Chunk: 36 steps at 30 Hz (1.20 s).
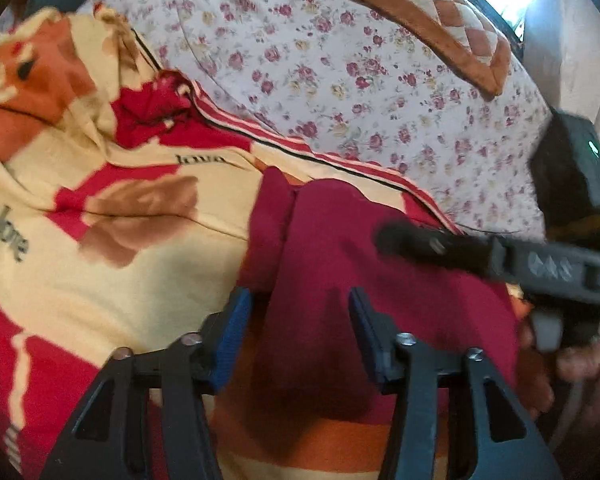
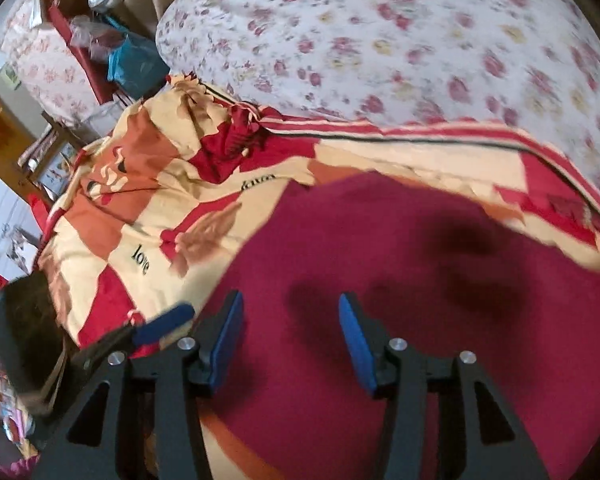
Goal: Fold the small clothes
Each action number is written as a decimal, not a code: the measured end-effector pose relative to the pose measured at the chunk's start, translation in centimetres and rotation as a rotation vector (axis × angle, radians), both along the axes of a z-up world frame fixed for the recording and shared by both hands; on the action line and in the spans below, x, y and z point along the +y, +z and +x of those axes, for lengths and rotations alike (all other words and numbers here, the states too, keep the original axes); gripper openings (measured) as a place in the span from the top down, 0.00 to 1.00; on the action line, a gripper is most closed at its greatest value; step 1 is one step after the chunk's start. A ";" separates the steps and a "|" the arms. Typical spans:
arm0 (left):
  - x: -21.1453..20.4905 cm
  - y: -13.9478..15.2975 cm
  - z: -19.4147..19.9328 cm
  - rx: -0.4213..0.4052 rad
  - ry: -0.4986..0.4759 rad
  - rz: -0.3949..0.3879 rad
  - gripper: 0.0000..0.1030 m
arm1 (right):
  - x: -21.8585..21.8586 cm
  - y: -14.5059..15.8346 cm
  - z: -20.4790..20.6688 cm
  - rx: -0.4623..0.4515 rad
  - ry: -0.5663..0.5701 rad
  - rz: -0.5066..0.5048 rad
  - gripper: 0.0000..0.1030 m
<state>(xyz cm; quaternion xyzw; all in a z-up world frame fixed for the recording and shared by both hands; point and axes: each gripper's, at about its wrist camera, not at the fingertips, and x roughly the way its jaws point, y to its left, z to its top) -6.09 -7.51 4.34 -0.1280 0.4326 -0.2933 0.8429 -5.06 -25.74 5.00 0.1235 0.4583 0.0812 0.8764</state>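
A dark maroon garment (image 1: 420, 312) lies spread flat on a bedsheet (image 1: 120, 300) of cream, red and orange printed with "love". My left gripper (image 1: 300, 314) hovers low over the garment's left edge, its blue pads apart, with maroon cloth showing between them and nothing pinched. A black finger of the right gripper (image 1: 420, 246) reaches in from the right over the same garment. In the right wrist view the garment (image 2: 420, 280) fills the lower half, and my right gripper (image 2: 290, 320) is open above it. A blue pad of the left gripper (image 2: 164, 324) shows at the lower left.
A white quilt with red flowers (image 1: 300, 60) is bunched along the far side of the bed (image 2: 380, 40). A brown diamond-patterned cushion (image 1: 432, 16) lies on it. A person's hand (image 1: 580, 364) holds the right gripper. Cluttered furniture and bags (image 2: 100, 32) stand beyond the bed's left end.
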 end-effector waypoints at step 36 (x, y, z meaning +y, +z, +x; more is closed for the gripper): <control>1.4 -1.9 0.7 0.134 -0.077 -0.059 1.00 | 4.4 -3.3 10.2 0.032 -0.008 -0.367 0.89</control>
